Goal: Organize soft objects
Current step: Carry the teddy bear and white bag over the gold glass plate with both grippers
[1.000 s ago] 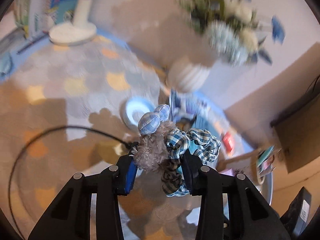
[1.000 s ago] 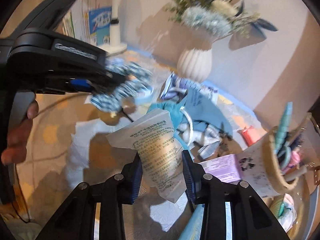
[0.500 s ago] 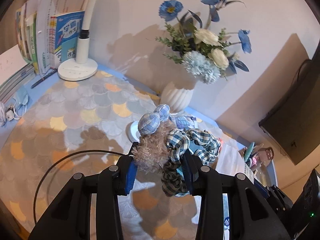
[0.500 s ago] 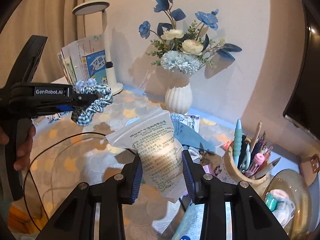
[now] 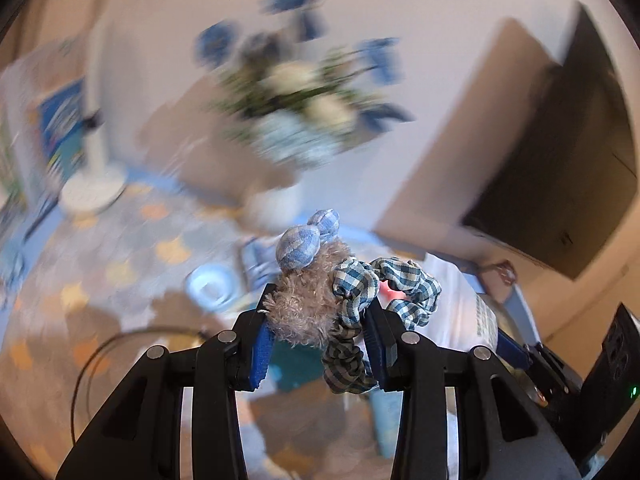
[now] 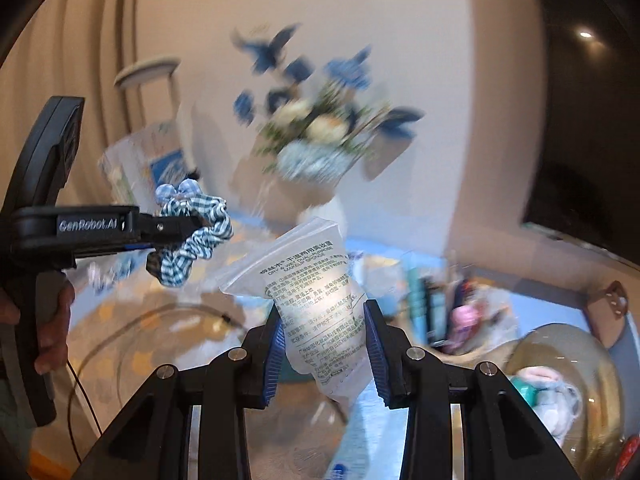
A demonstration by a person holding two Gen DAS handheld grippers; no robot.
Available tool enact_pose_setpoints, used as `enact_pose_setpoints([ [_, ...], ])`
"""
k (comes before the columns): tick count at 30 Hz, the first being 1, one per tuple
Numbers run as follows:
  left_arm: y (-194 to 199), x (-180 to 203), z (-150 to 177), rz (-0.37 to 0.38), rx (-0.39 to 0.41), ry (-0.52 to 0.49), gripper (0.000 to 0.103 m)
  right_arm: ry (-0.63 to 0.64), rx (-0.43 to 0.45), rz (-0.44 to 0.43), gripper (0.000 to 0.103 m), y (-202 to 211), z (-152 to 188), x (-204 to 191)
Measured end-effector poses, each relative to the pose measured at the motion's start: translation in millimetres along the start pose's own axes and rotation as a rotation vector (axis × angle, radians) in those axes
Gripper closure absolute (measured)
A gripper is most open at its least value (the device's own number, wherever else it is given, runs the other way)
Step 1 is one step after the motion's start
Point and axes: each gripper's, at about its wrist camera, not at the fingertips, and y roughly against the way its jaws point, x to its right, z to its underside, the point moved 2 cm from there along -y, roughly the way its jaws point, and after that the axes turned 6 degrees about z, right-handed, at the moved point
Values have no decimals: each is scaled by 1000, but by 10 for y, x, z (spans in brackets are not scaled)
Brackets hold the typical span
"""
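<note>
Up front, the left gripper (image 5: 318, 330) pinches a blue-and-white gingham fabric scrunchie (image 5: 384, 292) with a fuzzy tan bear charm, held above the scallop-patterned tabletop (image 5: 120, 272). Meanwhile the right gripper (image 6: 325, 340) clamps a clear printed plastic pouch (image 6: 308, 292), its top flaring above the tips.

- The left claw (image 5: 318, 330) holds the scrunchie (image 5: 352, 304) between its fingers, above the tabletop (image 5: 120, 264).
- In the right wrist view, the left claw (image 6: 196, 224) sits to the left of the right claw (image 6: 325, 344), which holds the plastic bag (image 6: 316, 300).
- The flower vase (image 6: 316, 148) stands behind both, against the wall.
- The lamp (image 6: 152, 80) stands left of the vase, with books (image 6: 140, 160) beside it.
- A glass bowl (image 6: 568, 380) lies at the right.
</note>
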Motion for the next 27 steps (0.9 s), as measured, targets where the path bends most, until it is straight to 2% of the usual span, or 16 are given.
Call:
enact_pose_setpoints([
  [5,-154,745,-94,127,2,-136,66,-90,116,149,67,422,-24,518],
  [10,-626,1484,-57,233,-73,-238,66,-244,192,367,67,803,117,1175],
  [13,-1016,1893,70,279,-179,-316,67,-339,157,493,67,890,267,1584],
  [17,-1293,2258,329,329,-276,-404,67,-464,97,595,67,995,513,1980],
  [21,-1557,2487,626,320,-363,-508,67,-530,33,662,67,1035,769,2187],
  [27,-1838,2639,974,285,-456,-577,67,-564,-52,695,67,1035,1056,2308],
])
